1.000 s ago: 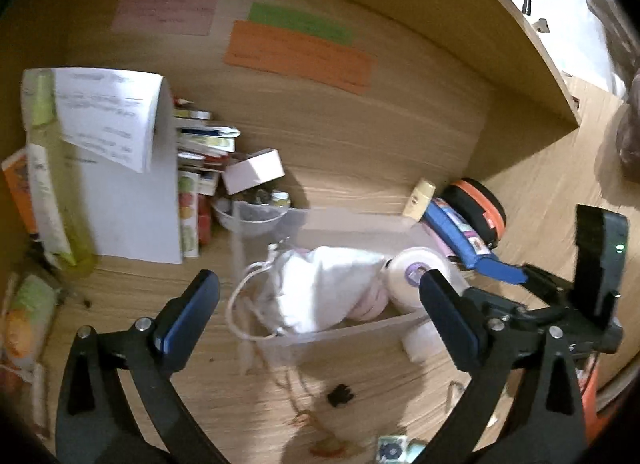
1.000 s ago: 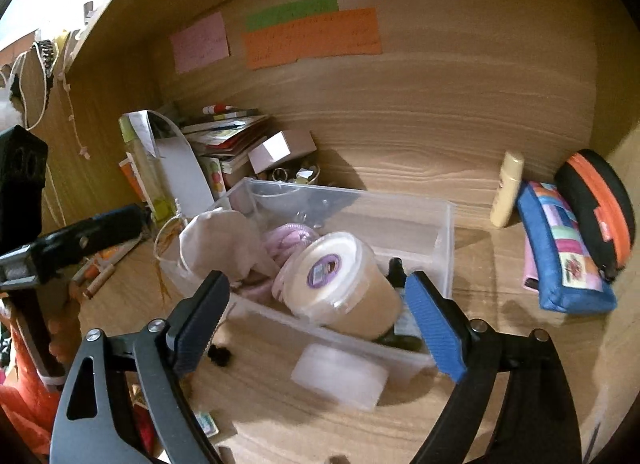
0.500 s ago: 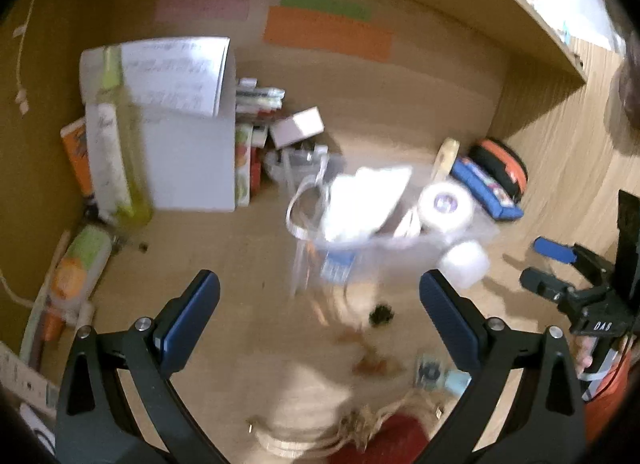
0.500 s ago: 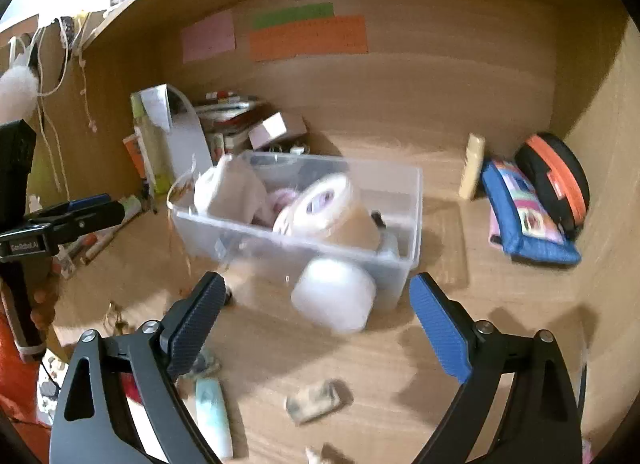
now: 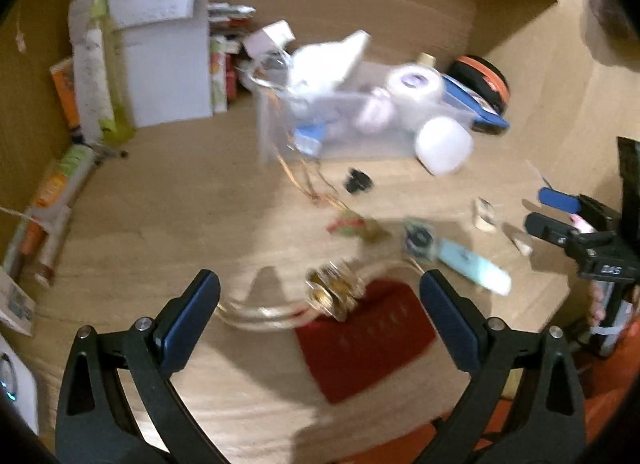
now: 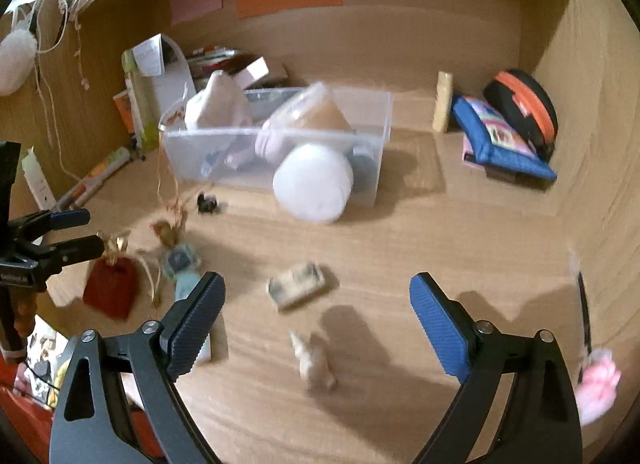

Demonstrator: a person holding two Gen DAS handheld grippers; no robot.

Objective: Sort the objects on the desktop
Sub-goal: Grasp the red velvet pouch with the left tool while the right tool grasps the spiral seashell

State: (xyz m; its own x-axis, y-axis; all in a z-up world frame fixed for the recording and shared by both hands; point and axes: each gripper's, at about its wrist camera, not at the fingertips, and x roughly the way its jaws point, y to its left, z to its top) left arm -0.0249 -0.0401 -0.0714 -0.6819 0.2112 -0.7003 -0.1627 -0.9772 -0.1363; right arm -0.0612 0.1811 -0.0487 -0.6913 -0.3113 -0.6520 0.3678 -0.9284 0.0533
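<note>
A clear plastic bin [image 5: 440, 113] [image 6: 380, 119] stands at the back of the wooden desk, holding a white cloth bag [image 5: 328, 59], a tape roll [image 5: 416, 81] and other items. A white round tub [image 5: 442, 145] [image 6: 314, 183] leans against its front. My left gripper [image 5: 318, 304] [image 6: 90, 232] is open above a red drawstring pouch [image 5: 364, 336] [image 6: 112, 292] with a gold cord. My right gripper [image 6: 316, 296] [image 5: 548, 211] is open over a small flat packet [image 6: 298, 284] and a beige figurine [image 6: 314, 360]. Neither gripper holds anything.
A light blue tube [image 5: 472, 264], a black clip [image 5: 357, 180] and a small charm lie loose in front of the bin. A blue pencil case [image 6: 500, 143], a black-orange case [image 6: 524, 111] and a stick [image 6: 442, 107] sit back right. Papers and books [image 5: 160, 63] stand back left. A pink pom pen [image 6: 596, 384] lies right.
Both grippers have drawn back and down from the bin toward the desk's front. The red pouch, the packet and the other loose items have come into view. Both stay open.
</note>
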